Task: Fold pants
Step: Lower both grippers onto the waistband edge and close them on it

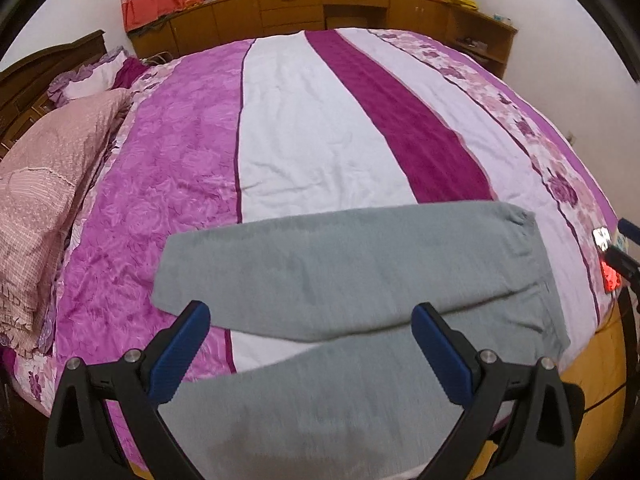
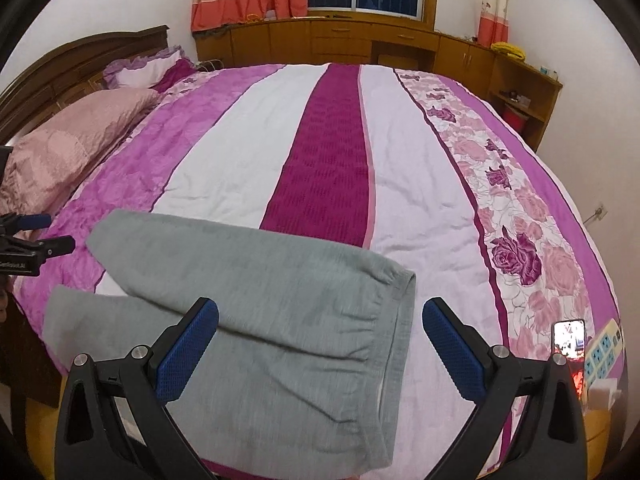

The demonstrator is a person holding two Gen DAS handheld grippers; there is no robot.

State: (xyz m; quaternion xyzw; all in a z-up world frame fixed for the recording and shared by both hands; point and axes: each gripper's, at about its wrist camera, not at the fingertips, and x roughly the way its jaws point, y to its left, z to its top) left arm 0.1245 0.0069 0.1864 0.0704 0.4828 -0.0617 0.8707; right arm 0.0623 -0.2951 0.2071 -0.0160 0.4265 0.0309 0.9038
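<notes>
Grey pants (image 1: 344,264) lie flat on the bed's near edge, legs spread to the left, waistband to the right. In the right wrist view the pants (image 2: 256,320) show their gathered waistband near the middle. My left gripper (image 1: 312,332) is open and empty, hovering above the two legs. My right gripper (image 2: 320,332) is open and empty, hovering above the waistband end. The left gripper also shows at the left edge of the right wrist view (image 2: 36,236), and the right gripper at the right edge of the left wrist view (image 1: 624,248).
The purple, white and floral striped bedspread (image 1: 304,128) covers the bed. Pink pillows (image 1: 48,184) lie at the left by the dark headboard (image 2: 80,60). A phone (image 2: 568,338) and a power strip (image 2: 604,352) lie at the bed's right near corner. Wooden cabinets (image 2: 360,40) line the far wall.
</notes>
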